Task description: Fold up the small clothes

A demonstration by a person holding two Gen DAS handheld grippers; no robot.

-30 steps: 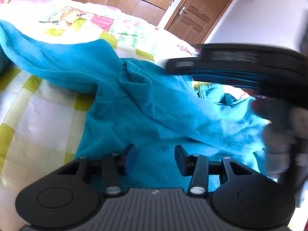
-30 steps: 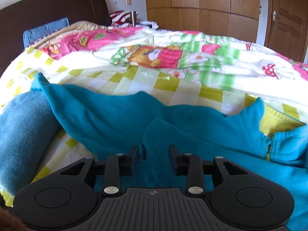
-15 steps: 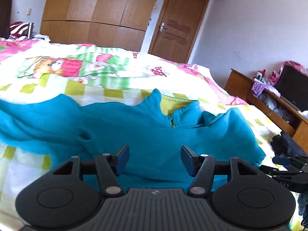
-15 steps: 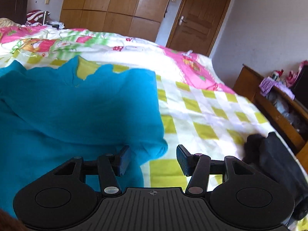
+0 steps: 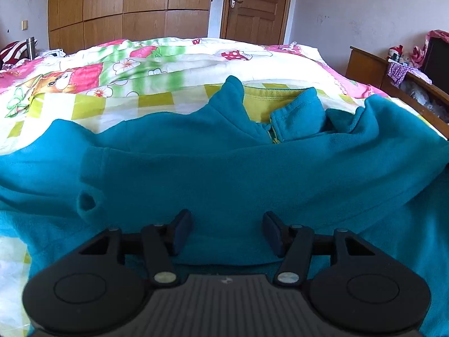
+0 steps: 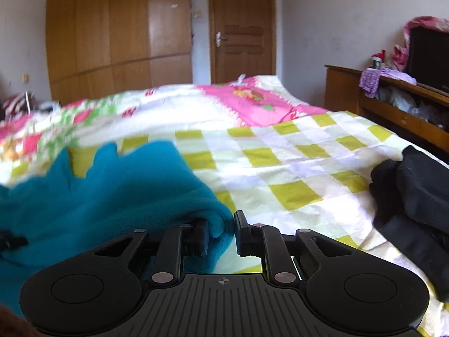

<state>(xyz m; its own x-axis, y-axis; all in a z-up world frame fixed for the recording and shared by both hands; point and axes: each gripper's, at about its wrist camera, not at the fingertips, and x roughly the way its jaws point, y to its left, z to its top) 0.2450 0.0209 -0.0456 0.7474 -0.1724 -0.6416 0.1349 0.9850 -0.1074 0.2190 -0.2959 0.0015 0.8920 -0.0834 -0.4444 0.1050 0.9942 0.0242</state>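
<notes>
Bed [image 5: 168,104] covered by a quilt [image 6: 280,174]: yellow-green and white checks in the near part, pink and green cartoon print farther back. Teal fleece top [image 5: 224,174] spread across the near part of the quilt, collar away from the camera, yellow lining visible inside the neck. Dark garment [image 6: 415,196] at the right edge of the bed, well apart from the top. Wooden wardrobe [image 5: 126,8] and wooden door [image 5: 258,5] along the far wall; low wooden cabinet [image 6: 393,106] at the right wall.

Left gripper [image 5: 227,230] above the top's front, jaws apart, nothing clamped. Right gripper [image 6: 221,233] at the top's right edge, jaws just closing, narrow gap, fleece fold between them; firm clamping not determinable.
</notes>
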